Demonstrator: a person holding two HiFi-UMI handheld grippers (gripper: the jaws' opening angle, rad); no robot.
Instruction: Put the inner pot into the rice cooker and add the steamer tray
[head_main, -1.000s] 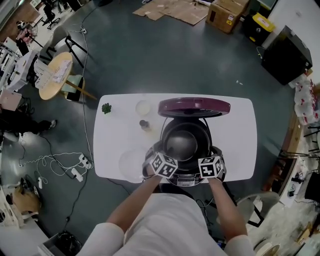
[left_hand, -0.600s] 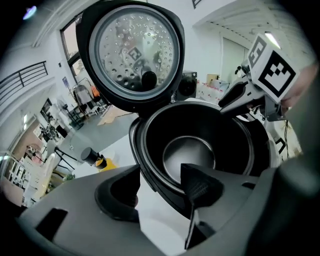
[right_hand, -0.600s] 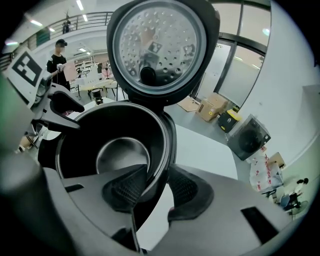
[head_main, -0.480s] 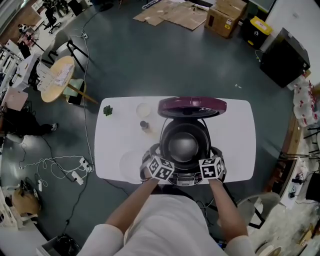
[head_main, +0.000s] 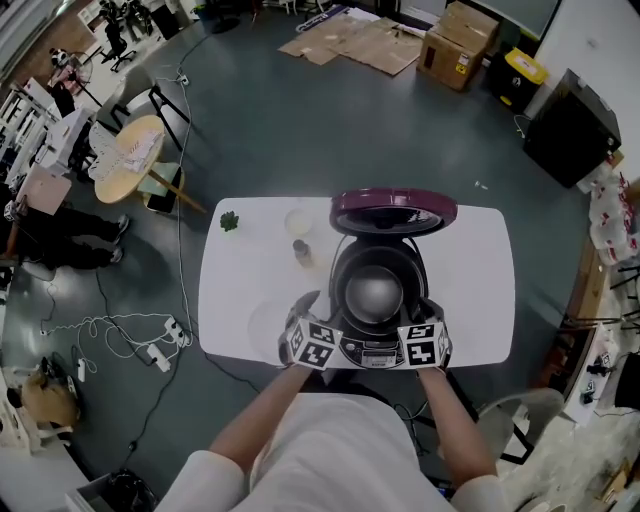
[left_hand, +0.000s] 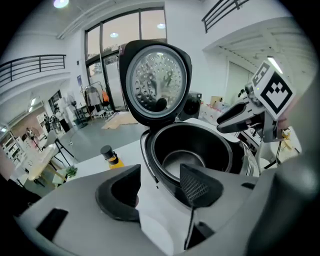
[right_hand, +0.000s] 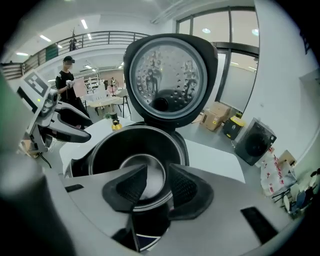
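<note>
I have both grippers at the near side of the rice cooker (head_main: 373, 351), which stands right of centre on the white table (head_main: 470, 270) with its maroon lid (head_main: 393, 212) raised at the far side. The inner pot (head_main: 374, 293) already sits down inside the cooker, its bare metal floor showing.

My left gripper (left_hand: 160, 175) is at the cooker's near left corner. Its jaws have just been opening and now stand wide, with only the table and the cooker's rim showing through the gap. My right gripper (right_hand: 157, 172) is at the near right corner. Its jaws have also just been opening and stand moderately apart over the pot's rim, gripping nothing.

A faint pale round piece (head_main: 266, 322) lies on the table just left of my left gripper; I cannot tell what it is. Farther left of the cooker stand a small dark-capped bottle (left_hand: 108, 155), a pale cup (head_main: 298, 220) and a small green plant (head_main: 229, 220).
</note>
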